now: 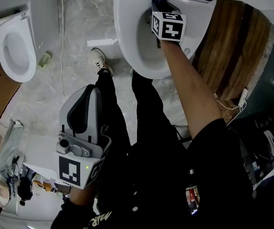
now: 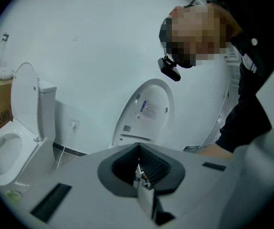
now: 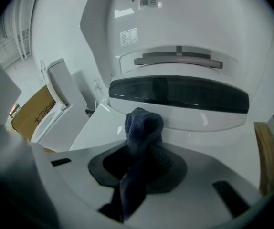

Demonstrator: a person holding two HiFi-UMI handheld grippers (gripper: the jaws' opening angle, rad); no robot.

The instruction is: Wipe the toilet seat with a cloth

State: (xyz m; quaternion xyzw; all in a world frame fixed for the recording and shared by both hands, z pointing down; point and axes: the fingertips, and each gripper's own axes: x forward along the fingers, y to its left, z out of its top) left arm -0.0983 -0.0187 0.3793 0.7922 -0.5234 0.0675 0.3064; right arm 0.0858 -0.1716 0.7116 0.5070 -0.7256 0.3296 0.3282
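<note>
Now, right gripper (image 3: 145,149) fingers tight on the blue cloth (image 3: 144,122) at the toilet seat's (image 1: 125,32) far rim; left gripper (image 2: 140,170) fingers together, empty.

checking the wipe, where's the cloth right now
The cloth is in the jaws of the right gripper, at the rear of the toilet seat by the dark panel, top centre of the head view.

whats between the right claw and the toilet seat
Only the dark blue cloth, clamped in the right claw and bunched past its tip toward the rear of the toilet seat; the right gripper view shows it best.
</note>
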